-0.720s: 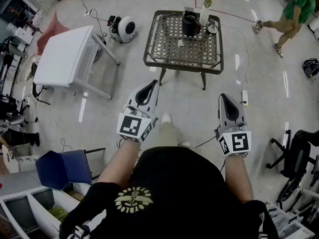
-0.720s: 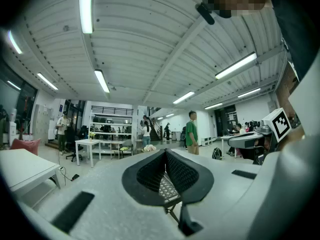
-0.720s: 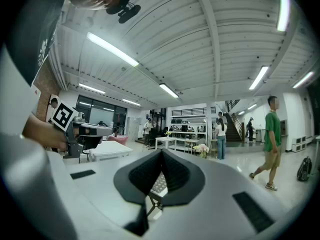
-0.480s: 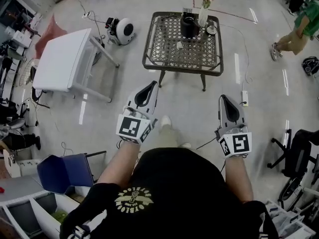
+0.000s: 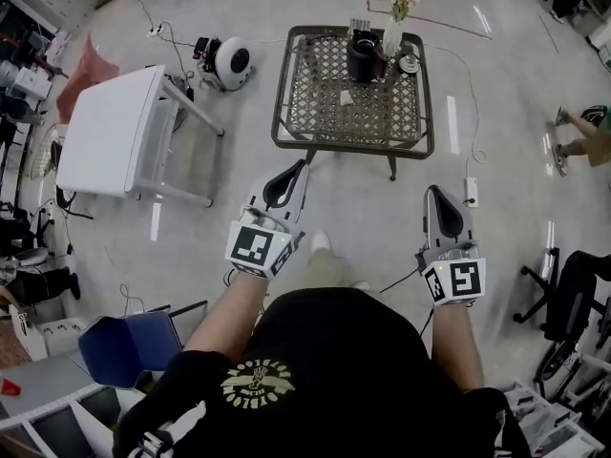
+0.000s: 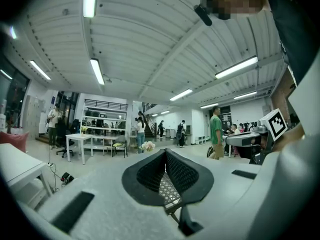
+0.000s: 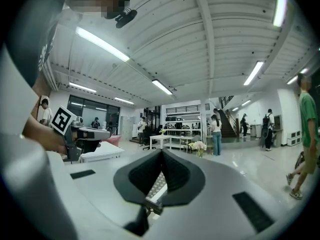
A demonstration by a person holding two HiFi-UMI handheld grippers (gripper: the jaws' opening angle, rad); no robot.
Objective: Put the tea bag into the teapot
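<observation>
- While both grippers hang level above the floor, well short of the lattice table (image 5: pixel 353 147), the left gripper (image 5: pixel 300 166) has its jaws pressed together on nothing.
- Right gripper (image 5: pixel 432 191): jaws likewise closed, empty.
- Black teapot (image 5: pixel 364 53) stands at the table's far edge, just beside a flower vase (image 5: pixel 392 31).
- Small white tea bag (image 5: pixel 346 96) lies on the lattice, near the teapot but apart from it.

The yellow emblem (image 5: pixel 256 385) lettering on the black shirt (image 5: pixel 363 351) cannot be read.

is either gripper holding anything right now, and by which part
Nothing is held: the left gripper and the right gripper both have their jaws shut together, empty. The teapot stands on the table ahead.
</observation>
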